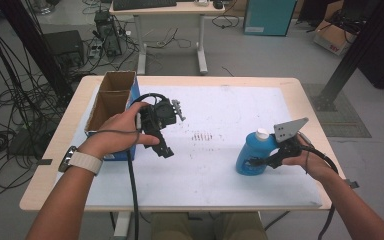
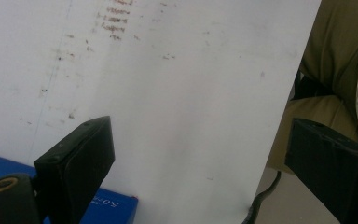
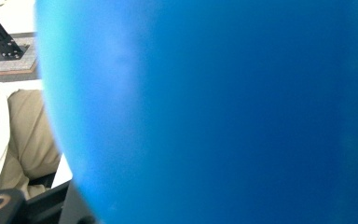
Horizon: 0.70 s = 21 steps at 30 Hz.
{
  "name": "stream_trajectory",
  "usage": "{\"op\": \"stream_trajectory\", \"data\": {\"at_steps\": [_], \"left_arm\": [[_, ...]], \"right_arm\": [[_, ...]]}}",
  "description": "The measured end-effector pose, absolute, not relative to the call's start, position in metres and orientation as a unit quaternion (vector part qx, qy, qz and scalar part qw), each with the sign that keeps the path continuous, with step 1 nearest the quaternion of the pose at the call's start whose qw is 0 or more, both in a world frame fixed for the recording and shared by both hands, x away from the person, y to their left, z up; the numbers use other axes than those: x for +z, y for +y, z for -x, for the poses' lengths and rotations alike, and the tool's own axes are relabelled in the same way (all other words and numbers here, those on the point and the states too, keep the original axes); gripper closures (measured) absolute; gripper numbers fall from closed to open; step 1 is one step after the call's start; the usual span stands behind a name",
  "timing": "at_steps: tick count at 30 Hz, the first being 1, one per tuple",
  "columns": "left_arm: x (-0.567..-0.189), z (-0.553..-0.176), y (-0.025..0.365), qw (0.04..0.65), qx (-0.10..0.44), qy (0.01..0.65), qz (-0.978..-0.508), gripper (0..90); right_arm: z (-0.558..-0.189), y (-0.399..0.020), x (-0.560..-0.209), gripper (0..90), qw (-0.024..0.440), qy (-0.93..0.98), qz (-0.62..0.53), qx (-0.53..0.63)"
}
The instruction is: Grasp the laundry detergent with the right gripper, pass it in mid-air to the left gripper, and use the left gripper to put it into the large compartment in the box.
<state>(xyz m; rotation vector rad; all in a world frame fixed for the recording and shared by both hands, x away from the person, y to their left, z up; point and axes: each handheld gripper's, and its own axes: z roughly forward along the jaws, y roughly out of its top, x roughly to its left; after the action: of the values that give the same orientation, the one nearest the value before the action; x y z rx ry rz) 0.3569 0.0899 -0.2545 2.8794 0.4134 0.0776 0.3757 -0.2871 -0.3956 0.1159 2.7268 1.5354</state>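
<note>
Gripping the blue bottle point(image 1: 250, 152) (upright), right gripper point(image 1: 260, 162).

Grey floor point(image 1: 260, 55), tangled cables point(image 1: 10, 95), second desk point(image 1: 167, 10) behind.

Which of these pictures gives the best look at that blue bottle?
The high view: the blue bottle shows whole, white cap up, clamped in the right gripper. The right gripper view has it as a close blue blur. The left gripper view faces the white mat.
</note>
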Motion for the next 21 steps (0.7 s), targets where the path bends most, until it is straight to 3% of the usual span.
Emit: {"op": "stream_trajectory", "data": {"at_steps": [21], "left_arm": [[-0.2543,-0.3572,0.0894,0.114,0.024,0.141,-0.983,8.6]], "right_arm": [[-0.3758,-0.2873,-0.3958,44.0,0.003,0.87,-0.038,0.491]]}}
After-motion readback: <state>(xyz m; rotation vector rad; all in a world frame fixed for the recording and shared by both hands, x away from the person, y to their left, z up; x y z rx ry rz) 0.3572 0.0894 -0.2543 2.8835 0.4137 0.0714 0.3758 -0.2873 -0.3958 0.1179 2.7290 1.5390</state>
